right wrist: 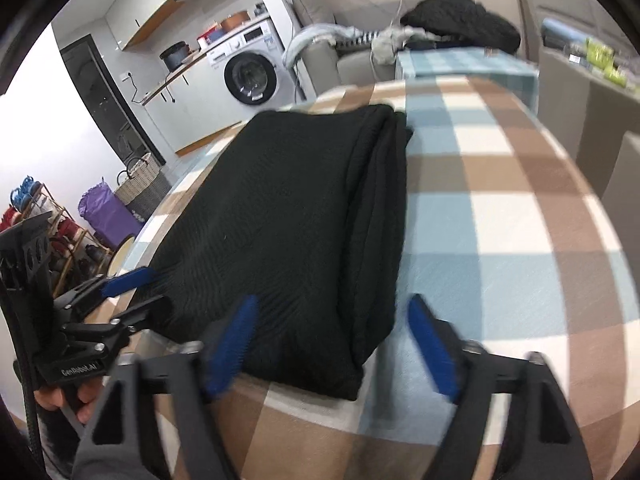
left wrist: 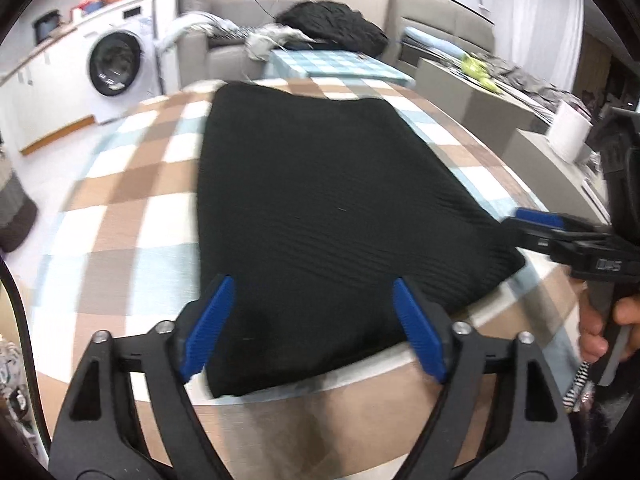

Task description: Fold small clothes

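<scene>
A black ribbed knit garment (left wrist: 312,184) (right wrist: 296,208) lies folded into a thick oblong on the brown, white and blue checked tablecloth (left wrist: 132,200) (right wrist: 500,200). My left gripper (left wrist: 312,282) stands open over the garment's near edge, its blue pads apart on either side of the cloth without pressing it. My right gripper (right wrist: 334,300) is open too, straddling the near right corner of the fold. Each gripper shows in the other's view: the right (left wrist: 520,228) at the garment's right edge, the left (right wrist: 148,290) at its left edge. A hand holds each handle.
The table's rounded near edge runs just below the garment. Beyond the far edge are a smaller blue checked table (left wrist: 336,64), a sofa with a black fluffy pile (left wrist: 336,24) and a washing machine (left wrist: 116,62) (right wrist: 250,76). A woven basket (right wrist: 140,184) and purple bag (right wrist: 104,208) stand on the floor left.
</scene>
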{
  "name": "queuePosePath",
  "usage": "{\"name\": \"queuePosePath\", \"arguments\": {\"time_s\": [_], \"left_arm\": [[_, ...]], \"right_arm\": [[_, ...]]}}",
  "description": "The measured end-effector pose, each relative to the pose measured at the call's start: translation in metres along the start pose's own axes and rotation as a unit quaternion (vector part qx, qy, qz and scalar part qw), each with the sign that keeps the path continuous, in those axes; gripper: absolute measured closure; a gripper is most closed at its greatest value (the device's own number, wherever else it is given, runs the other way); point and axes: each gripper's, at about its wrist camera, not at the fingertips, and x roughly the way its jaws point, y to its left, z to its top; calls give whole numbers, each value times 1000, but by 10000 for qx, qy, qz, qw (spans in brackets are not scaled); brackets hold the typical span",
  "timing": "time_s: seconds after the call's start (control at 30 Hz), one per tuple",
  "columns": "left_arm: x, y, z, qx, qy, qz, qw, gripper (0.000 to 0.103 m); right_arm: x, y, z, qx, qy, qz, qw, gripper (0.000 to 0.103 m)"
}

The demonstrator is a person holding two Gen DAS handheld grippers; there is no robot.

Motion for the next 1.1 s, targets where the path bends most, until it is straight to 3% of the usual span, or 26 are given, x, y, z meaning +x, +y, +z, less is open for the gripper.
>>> {"name": "queuePosePath", "arguments": {"time_s": [0.03,0.2,0.57,1.1], "left_arm": [[-4,3,-1,-9,-92,65,9999,19],[-21,23,-7,-20,-493,444,9978,1],[-34,46,-18,-255,-1121,742,9906,1],[-41,50,-22,-422,-1466,774,9853,1]], "right_arm": [[-3,1,1,-69,-79,-76,9999,1],[-19,8,3,-492,-642,-138,9966,0],[-29,19,-6,-946,-1465,-115,9846,0],[-39,25,-24,-1117,-1886,-22,9757,0]]}}
